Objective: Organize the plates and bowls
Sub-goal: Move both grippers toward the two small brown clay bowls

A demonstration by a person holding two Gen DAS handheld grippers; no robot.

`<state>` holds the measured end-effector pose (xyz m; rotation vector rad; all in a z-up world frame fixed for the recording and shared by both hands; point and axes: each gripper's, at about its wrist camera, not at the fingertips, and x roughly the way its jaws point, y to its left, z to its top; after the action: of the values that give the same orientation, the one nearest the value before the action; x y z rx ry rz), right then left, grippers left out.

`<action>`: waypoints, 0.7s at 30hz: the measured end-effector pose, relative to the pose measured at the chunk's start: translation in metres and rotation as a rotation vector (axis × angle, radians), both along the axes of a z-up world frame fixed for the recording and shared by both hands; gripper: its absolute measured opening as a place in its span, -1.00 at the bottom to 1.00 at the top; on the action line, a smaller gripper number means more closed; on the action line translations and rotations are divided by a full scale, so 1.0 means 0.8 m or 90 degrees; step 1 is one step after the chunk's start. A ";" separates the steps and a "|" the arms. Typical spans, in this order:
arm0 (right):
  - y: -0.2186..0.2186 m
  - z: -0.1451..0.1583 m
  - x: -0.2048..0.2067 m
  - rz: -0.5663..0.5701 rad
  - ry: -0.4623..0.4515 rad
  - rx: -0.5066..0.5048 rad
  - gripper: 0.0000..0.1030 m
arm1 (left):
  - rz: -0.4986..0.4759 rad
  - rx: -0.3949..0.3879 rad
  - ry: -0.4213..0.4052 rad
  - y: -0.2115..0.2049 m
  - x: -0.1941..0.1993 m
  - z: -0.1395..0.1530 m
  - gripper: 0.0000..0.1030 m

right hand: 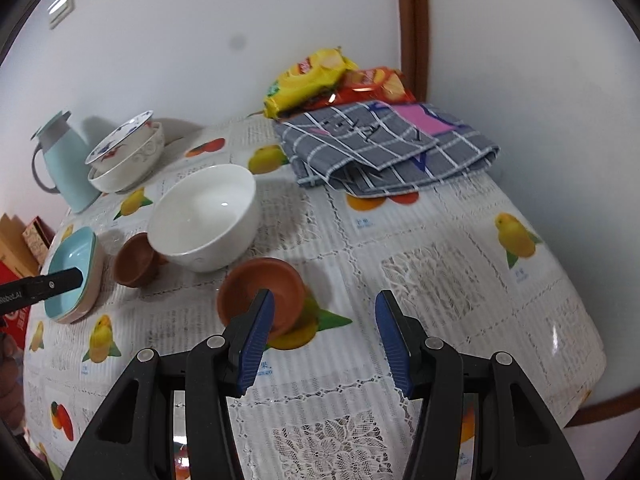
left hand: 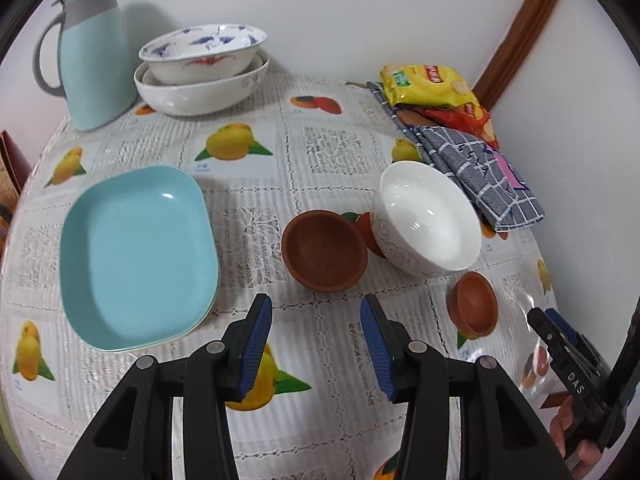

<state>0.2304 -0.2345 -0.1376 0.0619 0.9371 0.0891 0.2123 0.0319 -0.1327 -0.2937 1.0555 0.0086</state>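
Observation:
A stack of light blue square plates [left hand: 136, 256] lies at the left; it also shows in the right wrist view [right hand: 74, 276]. A brown clay bowl [left hand: 324, 256] sits beside a white bowl [left hand: 428, 220], and a smaller brown clay bowl [left hand: 474, 306] stands nearer the right edge. Two patterned bowls [left hand: 200, 68] are nested at the back. My left gripper [left hand: 316, 344] is open and empty above the cloth, just short of the brown bowl. My right gripper [right hand: 324, 340] is open and empty, its left finger in front of the small brown bowl [right hand: 262, 292].
A light blue jug [left hand: 94, 56] stands at the back left by the wall. Snack packets [left hand: 432, 88] and a folded grey checked cloth [left hand: 480, 172] lie at the back right. The table edge [right hand: 580, 392] drops off at the right.

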 end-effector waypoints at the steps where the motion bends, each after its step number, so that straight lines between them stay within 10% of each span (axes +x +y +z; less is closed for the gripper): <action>1: 0.000 -0.002 0.000 -0.001 0.001 0.001 0.02 | 0.006 0.000 0.004 0.001 0.002 -0.004 -0.15; 21: 0.020 -0.061 0.039 0.002 0.064 -0.002 0.01 | 0.032 0.015 0.055 -0.006 0.057 -0.055 -0.07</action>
<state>0.2619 -0.2183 -0.1867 0.0625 1.0370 0.0888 0.2578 0.0274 -0.1770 -0.3004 1.1334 0.0799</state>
